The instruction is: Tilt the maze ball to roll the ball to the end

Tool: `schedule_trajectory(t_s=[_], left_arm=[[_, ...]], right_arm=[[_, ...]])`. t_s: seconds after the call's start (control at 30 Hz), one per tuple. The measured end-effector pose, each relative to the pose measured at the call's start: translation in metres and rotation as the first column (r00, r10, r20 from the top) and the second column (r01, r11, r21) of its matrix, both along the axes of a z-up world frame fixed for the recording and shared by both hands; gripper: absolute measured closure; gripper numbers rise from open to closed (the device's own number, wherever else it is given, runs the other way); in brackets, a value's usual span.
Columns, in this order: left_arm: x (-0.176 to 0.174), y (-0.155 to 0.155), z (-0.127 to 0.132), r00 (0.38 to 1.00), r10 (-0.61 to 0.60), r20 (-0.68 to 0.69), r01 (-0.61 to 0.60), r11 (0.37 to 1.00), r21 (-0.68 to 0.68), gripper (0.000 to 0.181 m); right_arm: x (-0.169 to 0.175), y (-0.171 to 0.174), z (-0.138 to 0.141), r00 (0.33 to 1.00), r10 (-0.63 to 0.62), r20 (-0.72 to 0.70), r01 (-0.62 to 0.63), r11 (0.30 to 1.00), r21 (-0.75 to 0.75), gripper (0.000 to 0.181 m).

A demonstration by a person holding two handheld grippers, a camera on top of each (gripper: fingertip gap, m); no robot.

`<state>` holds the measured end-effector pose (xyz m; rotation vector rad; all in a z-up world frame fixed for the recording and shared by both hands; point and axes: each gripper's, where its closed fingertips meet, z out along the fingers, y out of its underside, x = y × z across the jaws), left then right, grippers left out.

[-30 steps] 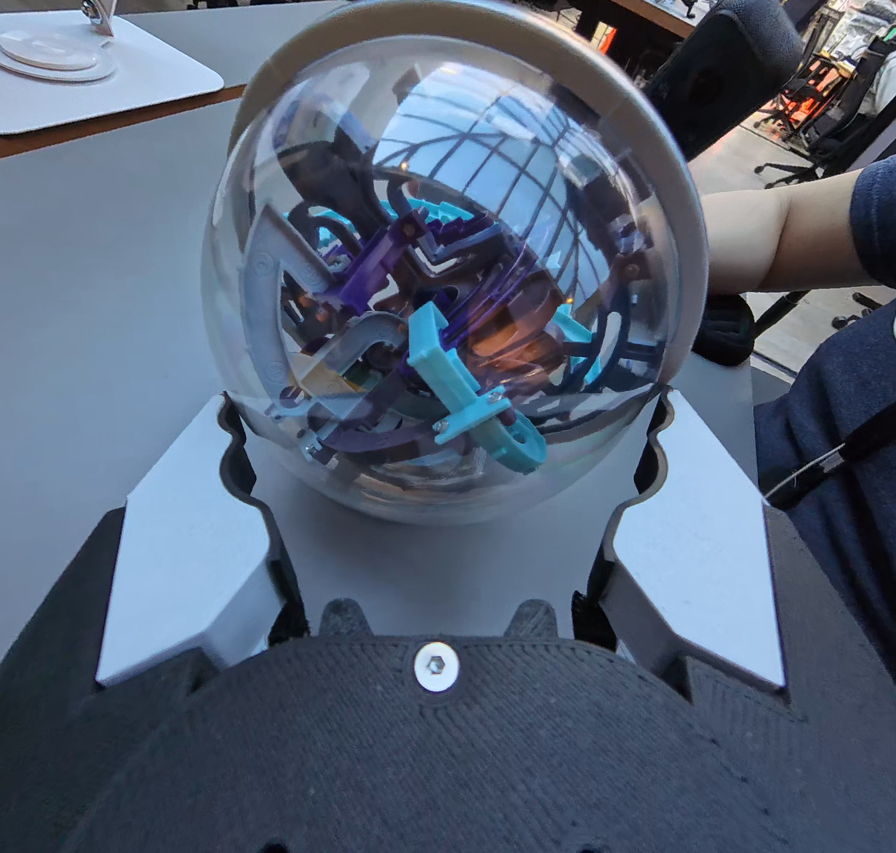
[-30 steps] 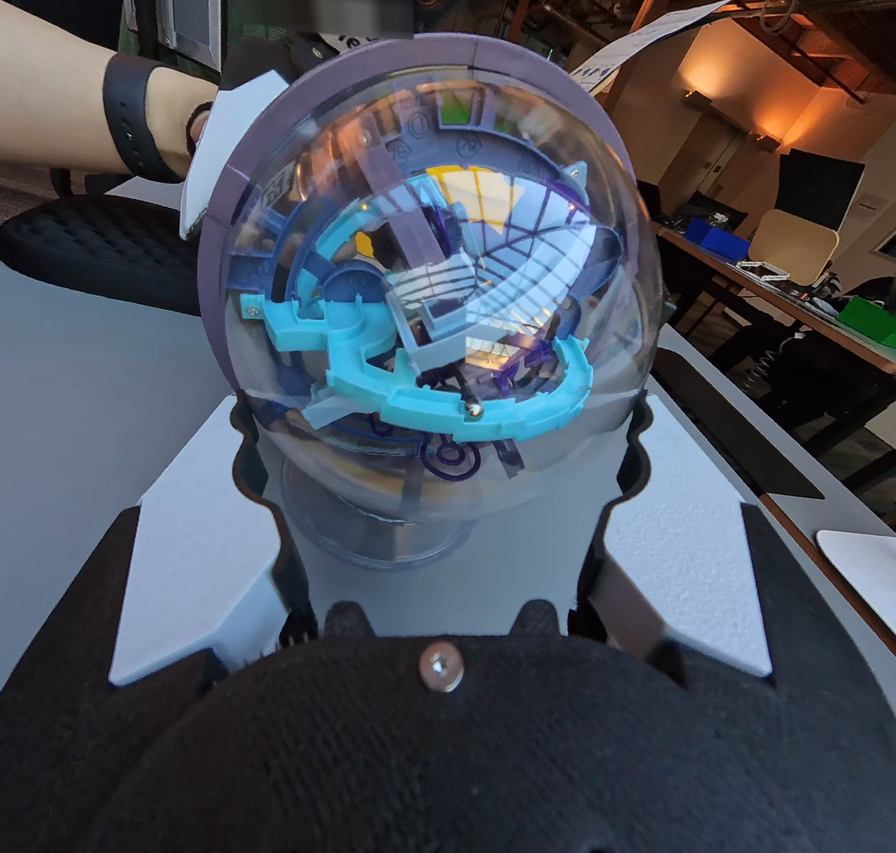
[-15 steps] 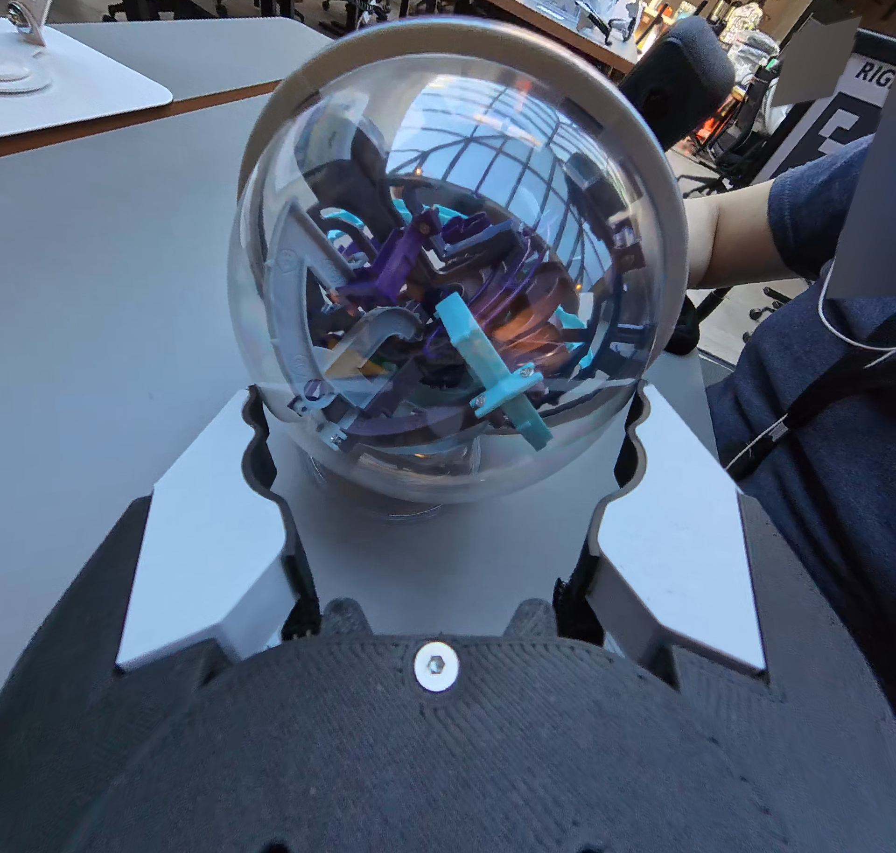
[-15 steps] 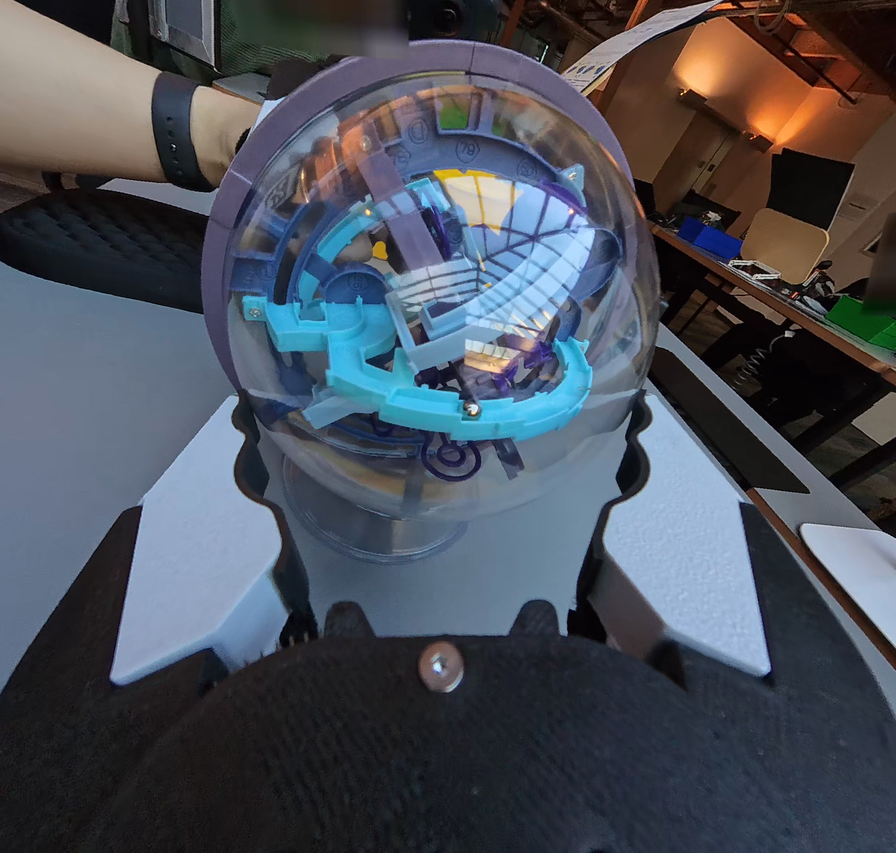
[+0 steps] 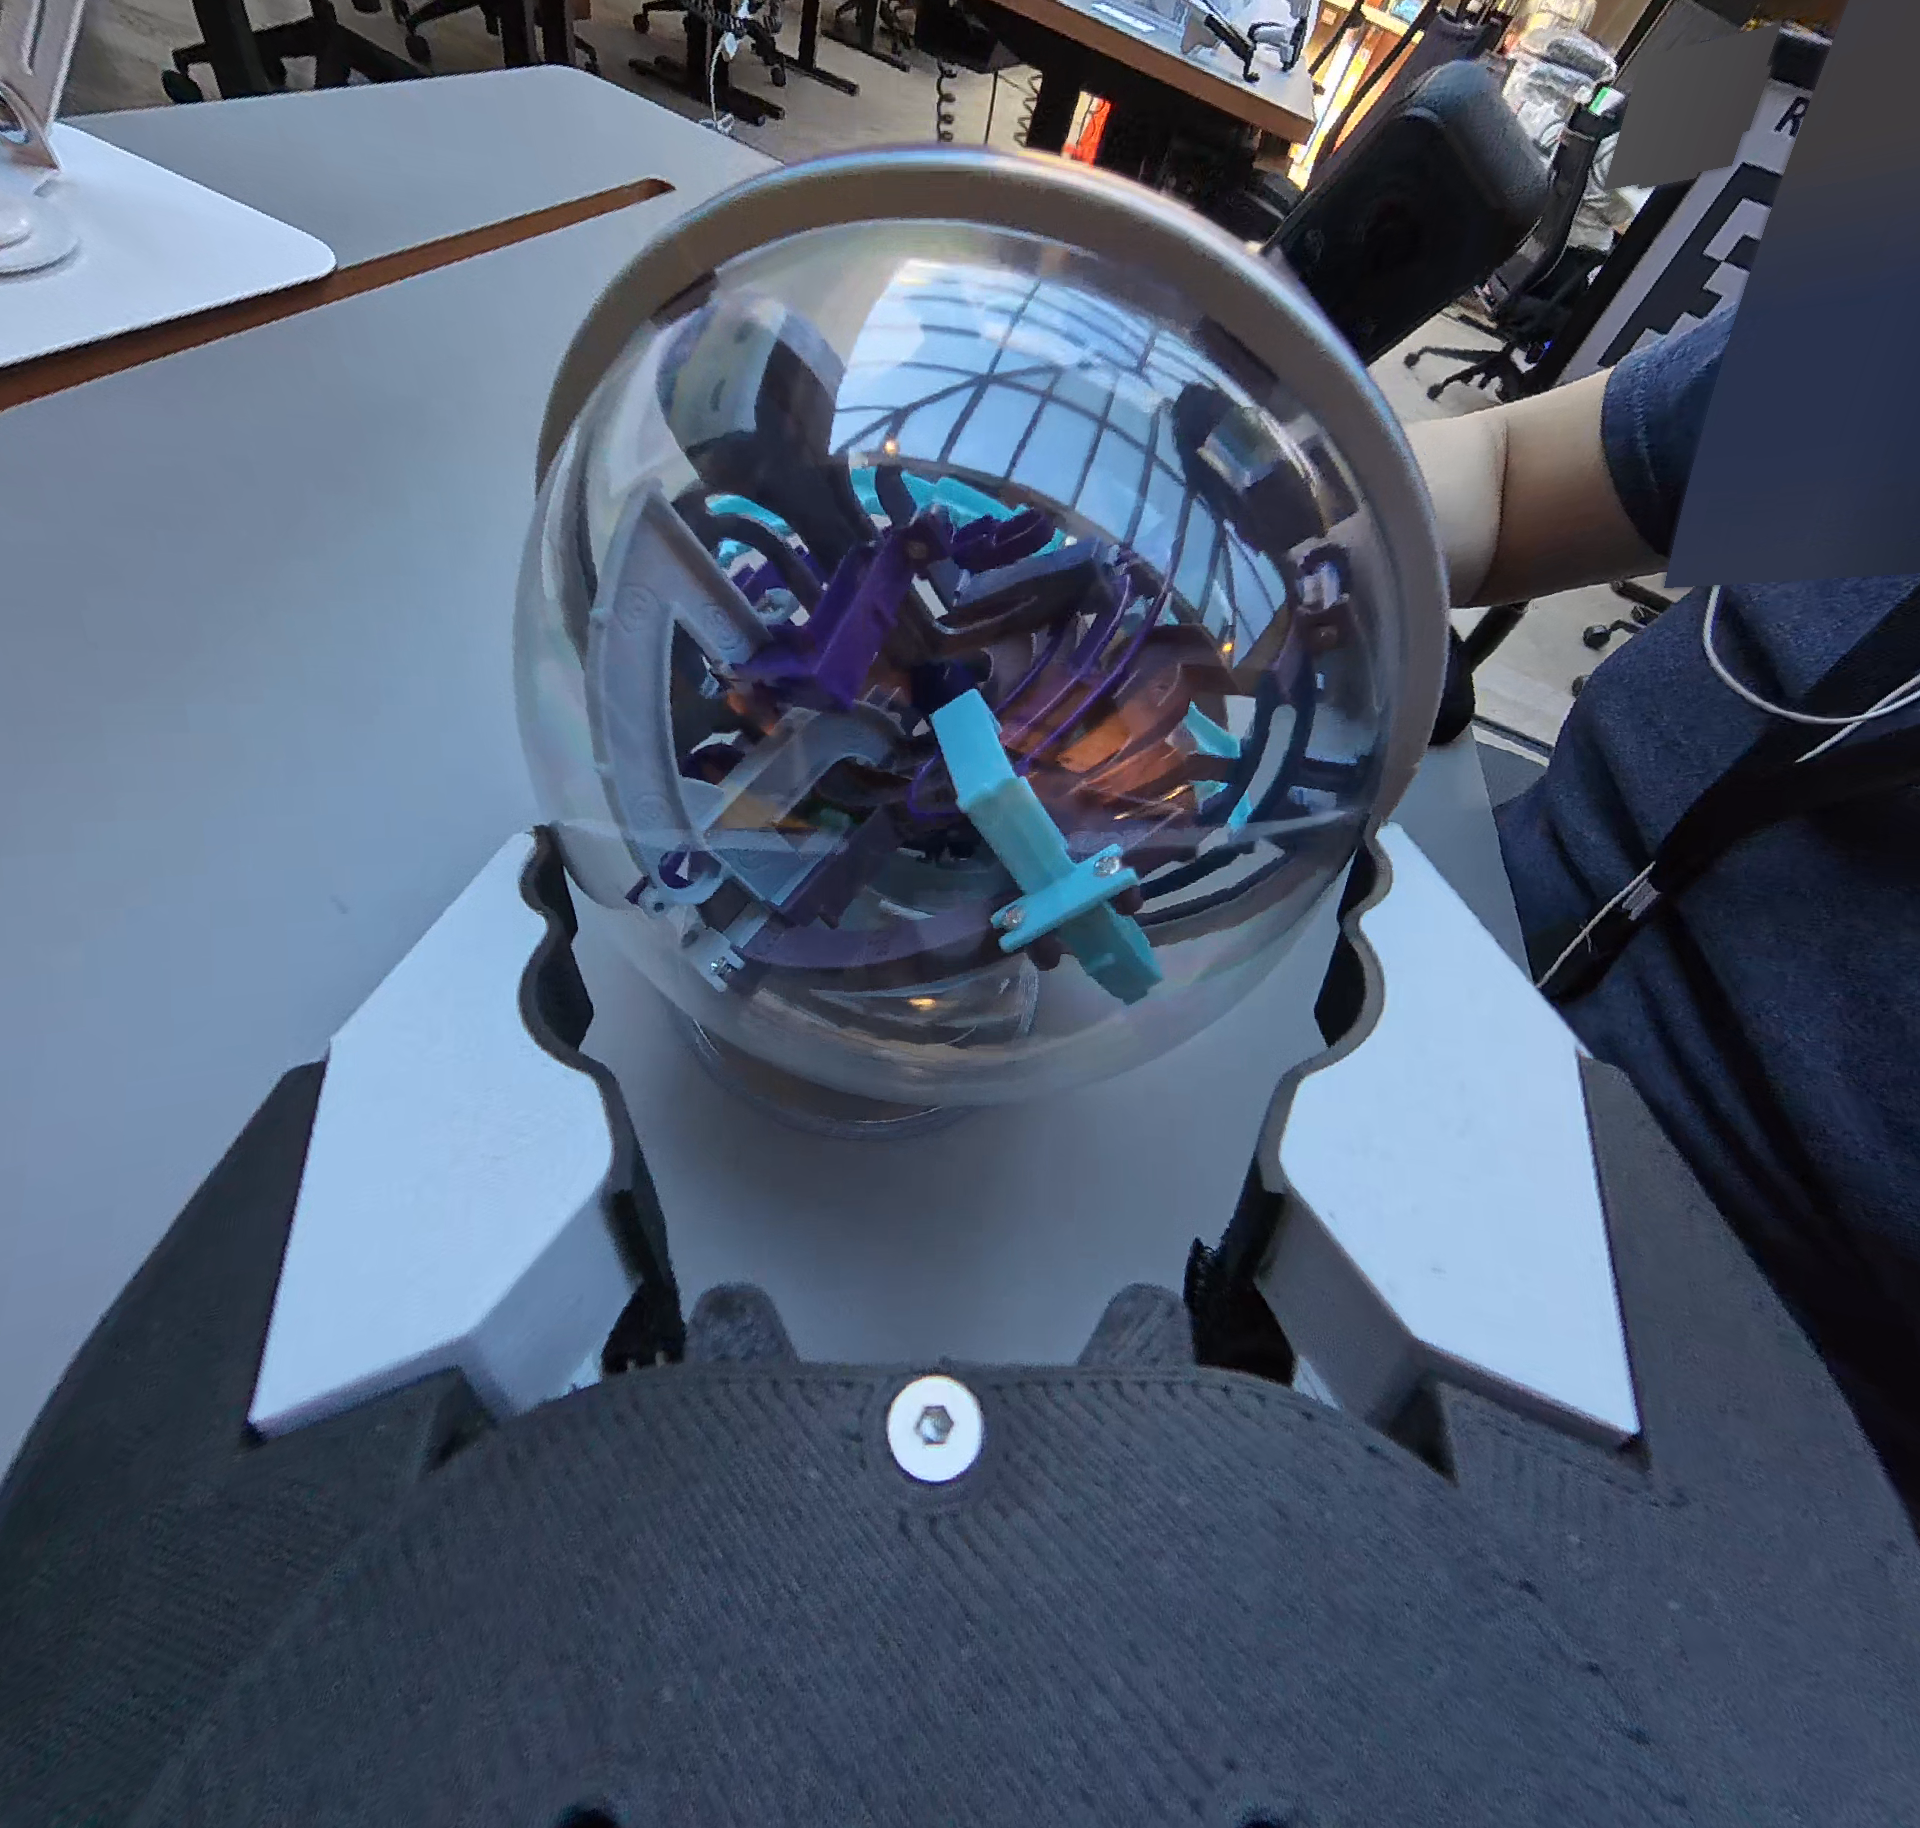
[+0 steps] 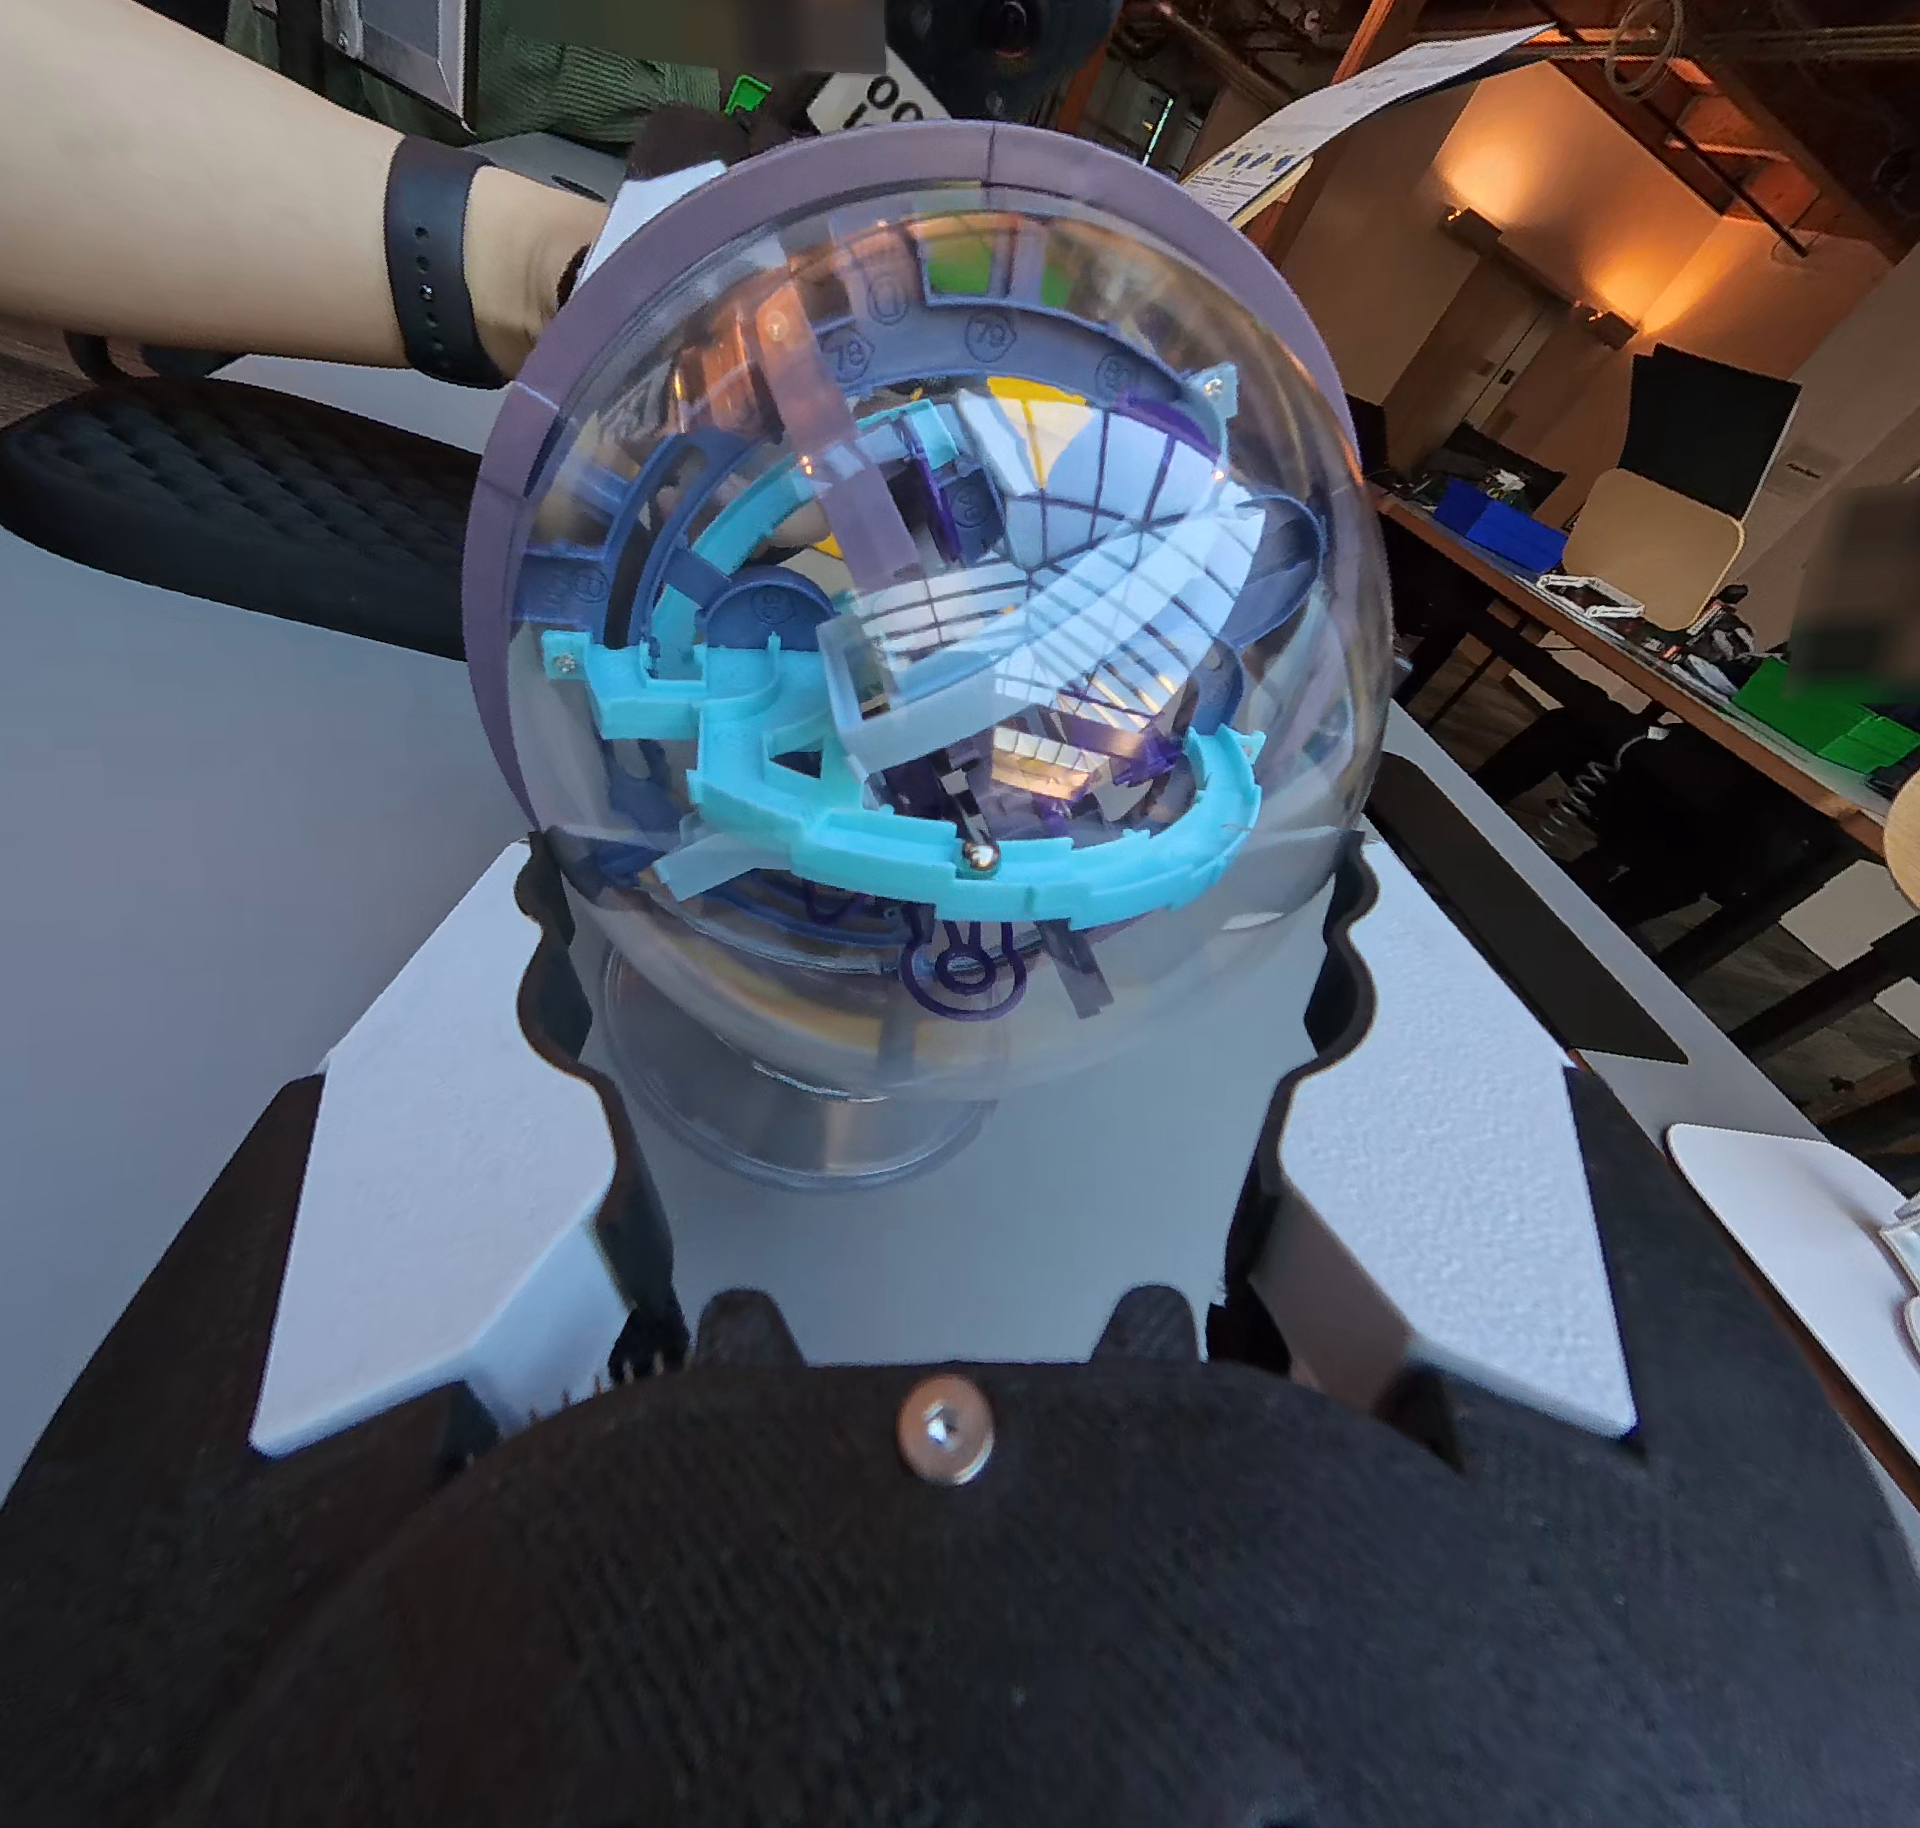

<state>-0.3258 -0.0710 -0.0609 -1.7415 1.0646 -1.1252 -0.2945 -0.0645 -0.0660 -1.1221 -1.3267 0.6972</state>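
You hold the maze ball (image 6: 935, 615) on its clear stand (image 6: 800, 1134), both grippers (image 5: 951, 843) (image 6: 935, 843) pinching it.
The small steel ball (image 6: 980, 853) sits mid turquoise track (image 6: 1143, 864); tilt sharply and it may drop off.

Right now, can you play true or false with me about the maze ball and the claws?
1. The little metal ball sits on the turquoise track. True.
2. The maze ball lies flat on the table. False: it rests on a clear round stand.
3. Both claws touch the maze ball, the right claw from one side and the left claw from the other. True.
4. The band around the maze ball's middle is bright red. False: it looks greyish purple.
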Motion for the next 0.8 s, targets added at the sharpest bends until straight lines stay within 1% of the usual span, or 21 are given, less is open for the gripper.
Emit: schedule_trajectory(t_s=[0.13, 0.2, 0.37, 0.53, 0.67, 0.8], left_arm=[[0.0025, -0.0021, 0.0068, 0.999, 0.004, 0.034, -0.003, 0.999, -0.033, 0.031], [0.0046, -0.0043, 0.0095, 0.999, 0.006, 0.047, -0.003, 0.998, -0.059, 0.023], [0.0077, -0.0019, 0.0093, 0.999, 0.050, 0.020, -0.049, 0.996, -0.081, 0.023], [0.0091, 0.0000, 0.0090, 0.998, 0.065, 0.009, -0.064, 0.994, -0.090, 0.023], [0.0090, 0.0001, 0.0073, 0.999, 0.042, -0.001, -0.042, 0.995, -0.087, 0.023], [0.0085, 0.0003, 0.0073, 1.000, 0.012, 0.018, -0.010, 0.996, -0.086, 0.024]], right_arm=[[-0.0004, -0.0008, 0.0003, 1.000, 0.001, -0.001, -0.001, 1.000, 0.001, 0.039], [-0.0007, -0.0011, 0.0003, 1.000, 0.000, -0.001, 0.000, 1.000, 0.003, 0.039], [-0.0017, -0.0020, 0.0004, 1.000, -0.004, -0.003, 0.004, 1.000, 0.003, 0.039], [-0.0020, -0.0019, 0.0001, 1.000, -0.010, 0.000, 0.010, 1.000, 0.001, 0.038], [-0.0017, -0.0026, 0.0003, 1.000, -0.015, 0.005, 0.015, 1.000, 0.008, 0.039], [0.0001, -0.0027, -0.0007, 0.999, -0.022, 0.028, 0.021, 0.999, 0.030, 0.040]])
